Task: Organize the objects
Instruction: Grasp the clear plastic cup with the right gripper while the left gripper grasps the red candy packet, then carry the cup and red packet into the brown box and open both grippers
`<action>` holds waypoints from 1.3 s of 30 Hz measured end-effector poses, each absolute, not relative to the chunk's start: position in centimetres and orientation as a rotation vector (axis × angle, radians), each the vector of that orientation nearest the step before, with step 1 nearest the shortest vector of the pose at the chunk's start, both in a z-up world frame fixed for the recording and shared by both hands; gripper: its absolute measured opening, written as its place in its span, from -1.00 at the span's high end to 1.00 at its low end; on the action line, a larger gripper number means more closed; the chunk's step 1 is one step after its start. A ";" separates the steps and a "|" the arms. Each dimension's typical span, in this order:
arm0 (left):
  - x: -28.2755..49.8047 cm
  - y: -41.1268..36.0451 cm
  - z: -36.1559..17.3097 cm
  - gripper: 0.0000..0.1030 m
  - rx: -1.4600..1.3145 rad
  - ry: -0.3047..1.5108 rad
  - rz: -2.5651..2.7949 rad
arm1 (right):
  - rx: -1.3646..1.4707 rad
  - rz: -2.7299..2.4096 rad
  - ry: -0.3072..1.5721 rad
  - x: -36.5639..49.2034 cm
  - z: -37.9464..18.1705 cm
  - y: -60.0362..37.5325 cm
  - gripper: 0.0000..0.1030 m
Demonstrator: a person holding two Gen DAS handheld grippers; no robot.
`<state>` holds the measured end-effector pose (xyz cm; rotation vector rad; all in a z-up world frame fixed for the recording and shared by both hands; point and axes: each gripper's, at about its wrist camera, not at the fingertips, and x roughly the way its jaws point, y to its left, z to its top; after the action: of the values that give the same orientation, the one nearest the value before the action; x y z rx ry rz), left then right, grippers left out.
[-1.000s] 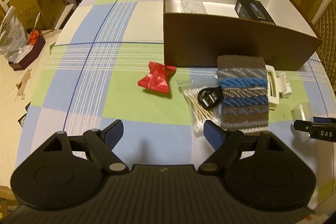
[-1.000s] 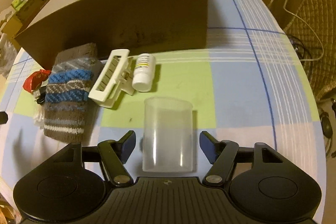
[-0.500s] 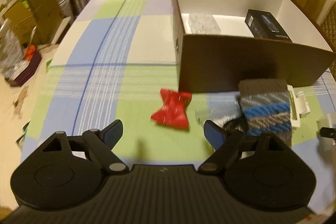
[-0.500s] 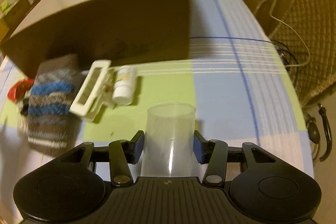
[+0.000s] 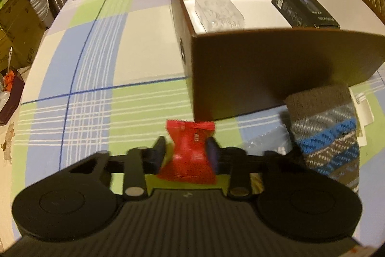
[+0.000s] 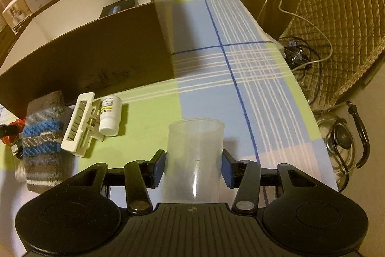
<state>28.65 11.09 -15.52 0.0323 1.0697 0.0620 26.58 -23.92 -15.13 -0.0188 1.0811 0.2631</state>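
My left gripper [image 5: 186, 152] is shut on a red candy wrapper [image 5: 189, 151], pinched at its narrow waist, low over the checked tablecloth near the brown box's corner. My right gripper [image 6: 193, 164] is shut on a clear plastic cup [image 6: 195, 155], held upright. The brown cardboard box [image 5: 264, 69] with white inside holds a black carton [image 5: 304, 7] and a clear plastic pack [image 5: 219, 13]. It also shows in the right wrist view [image 6: 96, 59].
A striped knit sock [image 5: 329, 131], a white clip [image 6: 78, 124] and a small white pill bottle [image 6: 110, 116] lie before the box. A plastic bag of cotton swabs [image 5: 262, 143] lies beside the sock. A chair [image 6: 341, 23] and cables stand right of the table.
My left gripper moved forward to the red wrapper and closed on it. My right gripper closed on the clear cup and lifted it, and its view shifted.
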 end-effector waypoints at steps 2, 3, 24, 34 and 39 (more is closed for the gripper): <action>28.2 11.0 -15.5 0.54 0.036 1.061 0.059 | -0.015 0.267 1.082 26.6 -15.0 -24.0 0.12; 27.9 10.9 -15.5 0.55 0.039 1.059 0.055 | -0.012 0.272 1.081 26.7 -14.8 -24.0 0.12; 28.0 9.5 -0.3 0.58 -0.043 0.780 0.042 | 0.038 0.645 0.825 31.5 -3.6 -17.6 0.12; 36.3 5.9 -2.3 0.58 0.017 0.858 -0.001 | -0.033 0.739 0.797 35.7 -4.2 -10.4 0.12; 37.9 6.0 -4.6 0.58 0.038 0.926 -0.002 | -0.129 0.679 0.901 38.0 -7.0 -10.3 0.12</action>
<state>37.93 5.95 -4.63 0.0375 0.9257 -0.0017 38.04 -10.30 -6.96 -0.1287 0.9009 0.6789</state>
